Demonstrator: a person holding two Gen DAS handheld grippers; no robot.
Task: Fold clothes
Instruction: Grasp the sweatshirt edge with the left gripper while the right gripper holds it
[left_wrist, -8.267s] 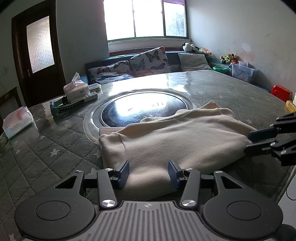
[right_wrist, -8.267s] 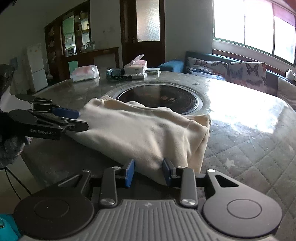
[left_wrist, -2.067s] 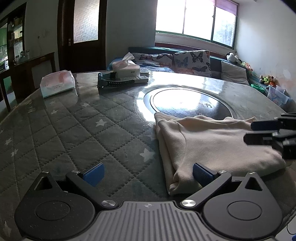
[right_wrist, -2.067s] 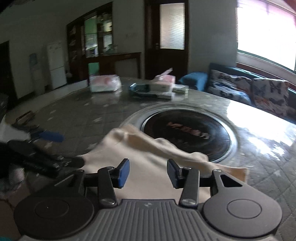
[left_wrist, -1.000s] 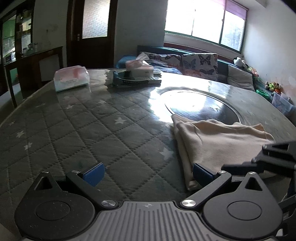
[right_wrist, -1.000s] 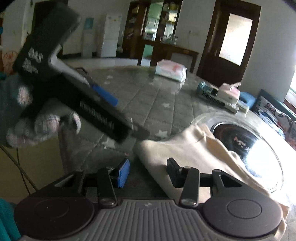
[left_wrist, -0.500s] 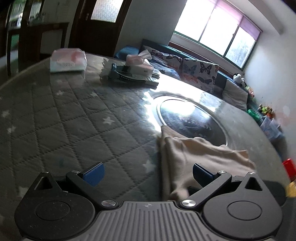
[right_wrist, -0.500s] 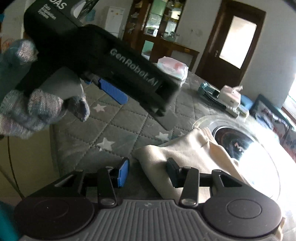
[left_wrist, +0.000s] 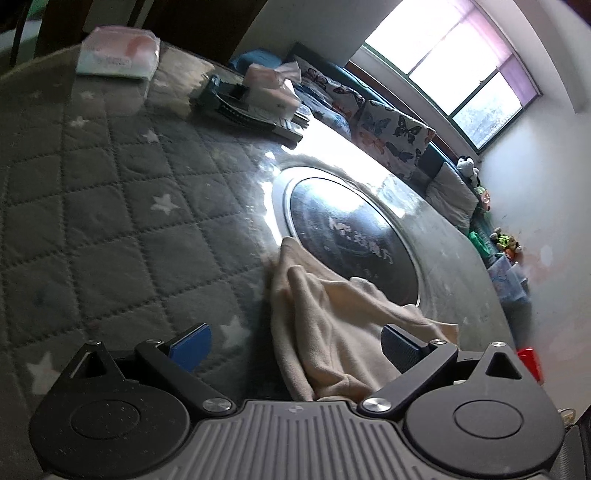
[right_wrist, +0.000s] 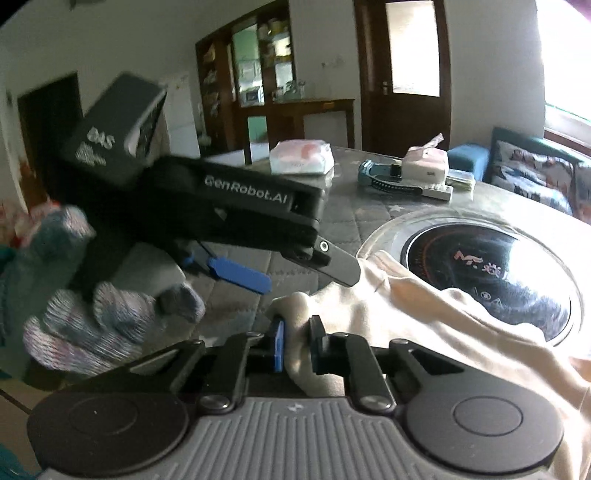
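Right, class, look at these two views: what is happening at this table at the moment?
A person is folding a cream garment on a quilted table, with a handheld gripper in each hand. The right gripper is closing on a bunched corner of the cloth at the table's near edge. The left gripper, held in a gloved hand, is wide open just above the garment's end, gripping nothing. A tissue box sits further back.

The right gripper (right_wrist: 297, 341) is closing its jaws on a bunched corner of the cream garment (right_wrist: 436, 325), pinched between the pads. Left of the garment, a gloved hand (right_wrist: 92, 310) holds the left gripper (right_wrist: 295, 271) with fingers spread above the garment's edge.
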